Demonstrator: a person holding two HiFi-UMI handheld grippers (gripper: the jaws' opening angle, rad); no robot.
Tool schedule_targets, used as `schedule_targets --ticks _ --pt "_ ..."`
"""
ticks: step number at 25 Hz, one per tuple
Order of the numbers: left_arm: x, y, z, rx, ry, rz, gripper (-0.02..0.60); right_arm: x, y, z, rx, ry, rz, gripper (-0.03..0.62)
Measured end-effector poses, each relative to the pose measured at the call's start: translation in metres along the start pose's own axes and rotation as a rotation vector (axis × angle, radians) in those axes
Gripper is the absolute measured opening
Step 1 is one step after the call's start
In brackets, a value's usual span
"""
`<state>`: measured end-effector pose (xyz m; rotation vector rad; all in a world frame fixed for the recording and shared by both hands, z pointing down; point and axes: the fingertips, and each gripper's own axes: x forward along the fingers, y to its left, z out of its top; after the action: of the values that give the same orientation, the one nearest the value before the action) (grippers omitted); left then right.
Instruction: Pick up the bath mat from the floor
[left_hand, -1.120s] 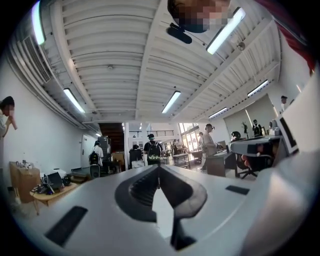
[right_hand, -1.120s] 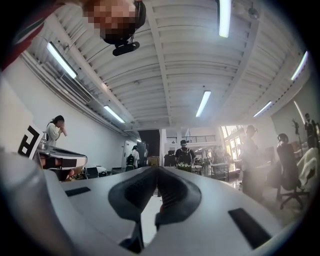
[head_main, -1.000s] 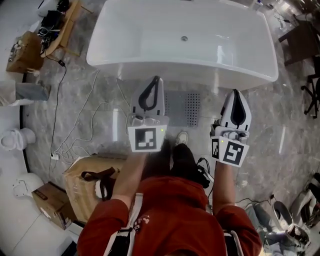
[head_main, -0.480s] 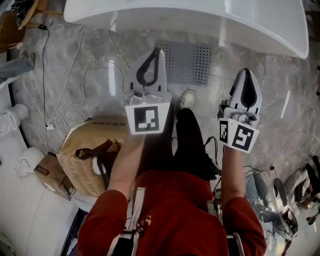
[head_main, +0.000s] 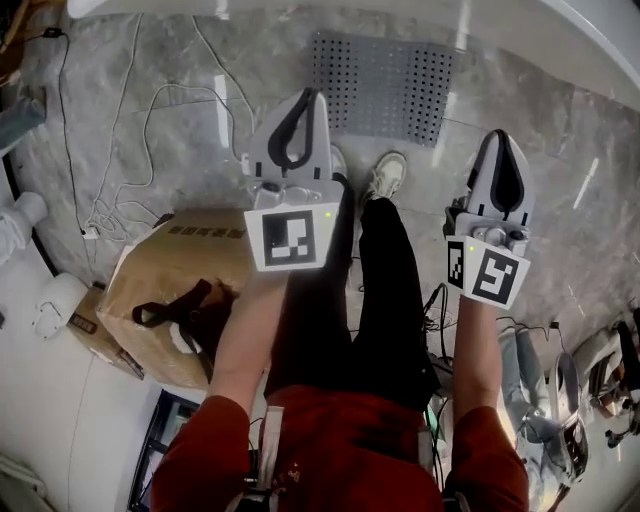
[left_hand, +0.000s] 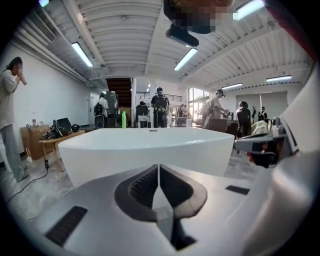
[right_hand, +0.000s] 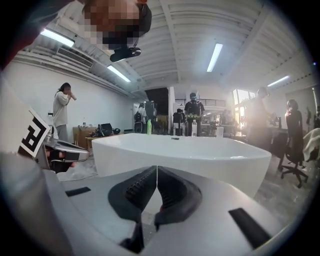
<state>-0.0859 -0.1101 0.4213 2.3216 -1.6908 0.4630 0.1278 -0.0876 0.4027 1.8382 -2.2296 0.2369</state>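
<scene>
Left gripper (head_main: 314, 96), jaws together, seemingly hovers over the bath mat (head_main: 385, 85) edge.

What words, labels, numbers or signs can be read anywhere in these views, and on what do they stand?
On the cardboard box: a dark printed line along its top edge, too blurred to read.
On the left gripper and right gripper: black-and-white square marker patterns, no letters.
Nothing else is legible in any view.
</scene>
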Motion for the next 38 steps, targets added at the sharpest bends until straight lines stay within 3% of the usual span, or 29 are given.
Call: schedule_targets --ticks 6,14,21,29,38 --pt "0.029 -0.005 -0.087 0.033 0.061 -0.032 0.017 0.018 0.011 -0.085 -0.02 0.074 0.039 0.013" --pt "0.06 -0.002 -0.191 -0.013 0.141 -0.012 0.017 0.05 0.02 -0.186 -0.035 0.149 0.064 0.013" --pt "0.08 -0.002 -0.285 0.016 0.249 -0.037 0.017 0.074 0.027 -0.285 -0.057 0.259 0.104 0.013" --pt "0.102 0.004 -0.376 0.103 0.366 -0.061 0.018 0.091 0.023 -0.376 -0.024 0.37 0.08 0.013" --pt "0.12 0.022 -0.466 0.043 0.545 -0.014 0.023 0.104 -0.005 -0.467 0.032 0.523 0.01 0.034"
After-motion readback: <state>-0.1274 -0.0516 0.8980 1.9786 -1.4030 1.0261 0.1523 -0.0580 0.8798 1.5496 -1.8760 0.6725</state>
